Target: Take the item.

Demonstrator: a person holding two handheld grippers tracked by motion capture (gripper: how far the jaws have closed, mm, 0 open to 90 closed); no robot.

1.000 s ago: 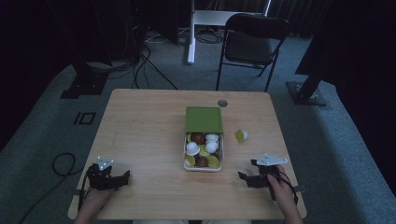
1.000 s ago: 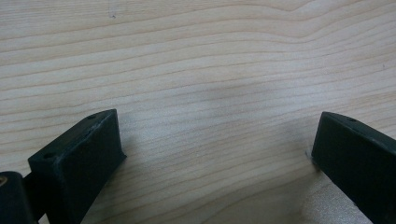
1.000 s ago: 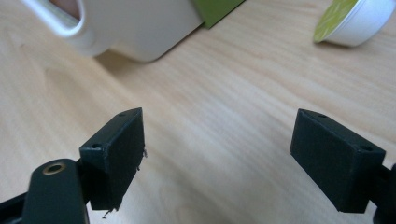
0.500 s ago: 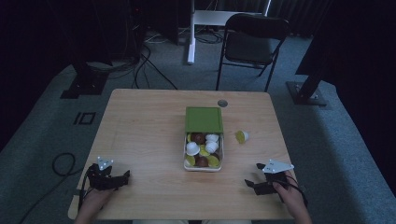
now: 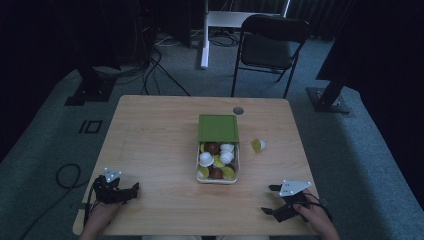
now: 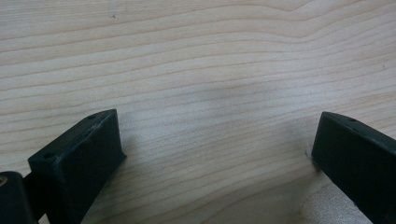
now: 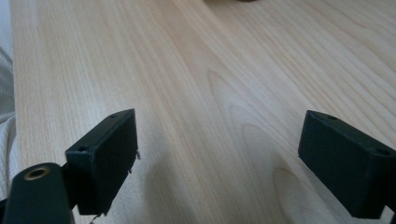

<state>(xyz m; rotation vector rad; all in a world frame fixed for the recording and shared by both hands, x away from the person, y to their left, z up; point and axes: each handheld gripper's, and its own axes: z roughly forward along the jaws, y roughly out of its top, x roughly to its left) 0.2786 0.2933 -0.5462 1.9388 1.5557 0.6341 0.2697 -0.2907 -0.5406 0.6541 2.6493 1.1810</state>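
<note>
Both grippers, the left gripper [image 5: 131, 189] at the lower left and the right gripper [image 5: 270, 200] at the lower right, are resting wide open and empty, probably waiting, while the box [image 5: 218, 161] of little cups is sitting mid-frame.

The room looked like a lab or recording studio rather than a home: a lone wooden table [image 5: 150, 145] stood on grey carpet [image 5: 45, 145] among black equipment stands [image 5: 92, 75], with dark curtains behind. Loose cables [image 5: 155, 65] ran across the floor, and a black folding chair [image 5: 270, 47] sat beyond the table
</note>
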